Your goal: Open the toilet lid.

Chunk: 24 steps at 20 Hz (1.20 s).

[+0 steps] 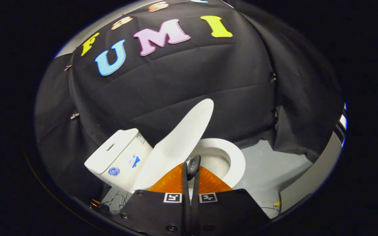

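Nearest to me are my own two fingers, pressed close together with no more than a thin slit between them, so my gripper (190, 170) is closed and holds nothing. I judge it was drawn shut to make one narrow blade for pushing, since a lid wants a nudge, not a pinch. Just past the fingertips stands the smooth white plastic toilet lid (179, 141), tilted well up off the bowl and leaning back toward the tank, its underside facing my fingers; whether my tips touch it I cannot tell. Beside the lid, ahead and to the right of my fingers, the glossy white oval toilet seat (236, 160) lies flat on the bowl with the basin open to view. Behind the lid sits the boxy white ceramic tank (118, 155), which looks set to stop the lid once it tips fully back. By my judgement the opening is mostly done.
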Each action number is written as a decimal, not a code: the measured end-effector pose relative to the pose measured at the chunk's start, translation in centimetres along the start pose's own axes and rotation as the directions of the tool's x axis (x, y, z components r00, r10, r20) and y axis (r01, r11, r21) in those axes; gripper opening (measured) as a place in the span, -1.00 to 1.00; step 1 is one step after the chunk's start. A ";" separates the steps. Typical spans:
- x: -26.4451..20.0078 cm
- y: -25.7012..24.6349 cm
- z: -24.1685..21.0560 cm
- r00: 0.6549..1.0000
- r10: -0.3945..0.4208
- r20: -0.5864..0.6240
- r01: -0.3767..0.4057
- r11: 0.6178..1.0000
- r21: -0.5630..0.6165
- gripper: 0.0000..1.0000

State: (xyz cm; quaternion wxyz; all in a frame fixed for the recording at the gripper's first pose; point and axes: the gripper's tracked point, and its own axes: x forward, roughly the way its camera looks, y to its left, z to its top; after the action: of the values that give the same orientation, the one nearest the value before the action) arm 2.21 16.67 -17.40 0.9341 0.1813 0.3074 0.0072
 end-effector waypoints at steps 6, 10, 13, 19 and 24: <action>-0.8 4.5 2.3 0.999 0.018 0.050 -0.014 0.996 -0.088 -0.91; -1.1 7.4 3.5 0.995 0.033 0.090 -0.017 0.985 -0.172 -0.91; -1.4 9.5 4.2 0.992 0.050 0.113 -0.023 0.973 -0.228 -0.91; -1.5 15.3 5.7 0.982 0.115 0.148 -0.066 0.952 -0.298 -0.91; -1.4 20.8 6.2 0.970 0.186 0.160 -0.119 0.927 -0.357 -0.91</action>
State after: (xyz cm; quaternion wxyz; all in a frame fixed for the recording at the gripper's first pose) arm 6.71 33.85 -4.83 0.9731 0.0381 0.1954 0.1162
